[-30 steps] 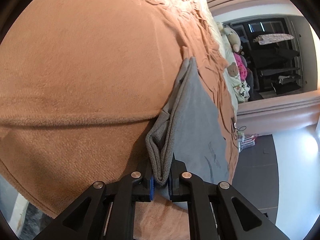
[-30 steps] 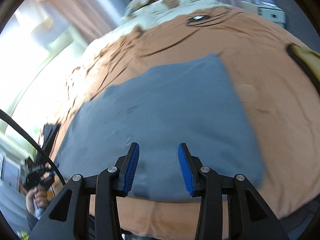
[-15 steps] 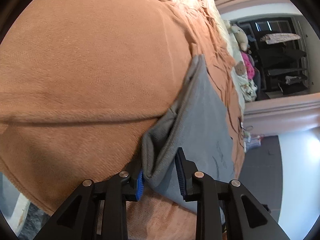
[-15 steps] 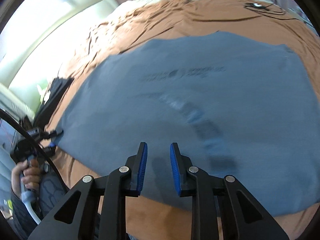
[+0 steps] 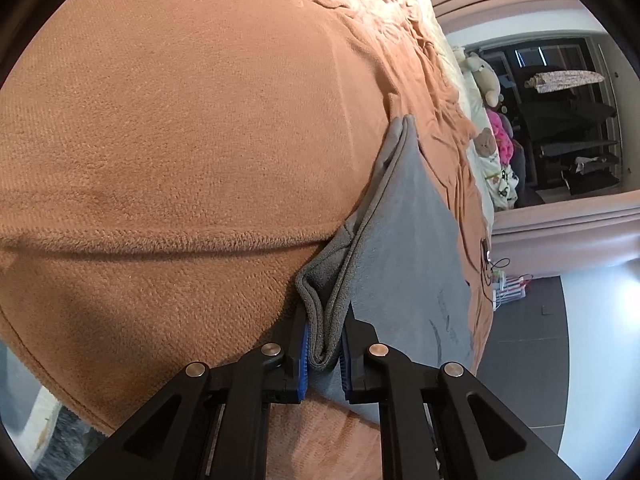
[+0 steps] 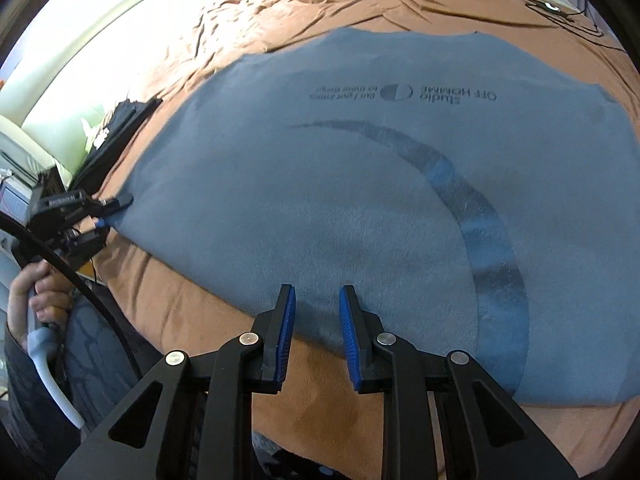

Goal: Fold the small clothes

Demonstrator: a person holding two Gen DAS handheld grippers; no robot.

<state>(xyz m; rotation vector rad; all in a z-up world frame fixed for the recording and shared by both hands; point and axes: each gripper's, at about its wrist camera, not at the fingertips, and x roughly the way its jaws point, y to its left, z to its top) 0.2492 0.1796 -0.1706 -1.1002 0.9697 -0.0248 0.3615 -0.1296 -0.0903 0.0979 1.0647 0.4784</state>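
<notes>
A grey-blue folded T-shirt with a dark printed arc and lettering lies flat on the brown blanket. My left gripper is shut on the shirt's layered corner at the bed's near edge; it also shows at the left in the right wrist view. My right gripper is open, its blue pads just over the shirt's near hem, with nothing between them.
The brown blanket covers the bed. Plush toys and pillows lie at the head end. A dark shelf unit stands beyond. A cable lies on the blanket far right. A black object lies left of the shirt.
My left gripper opened half a second ago and has closed again on the shirt corner. My right gripper has moved closer to the shirt's near hem and narrowed its gap.
</notes>
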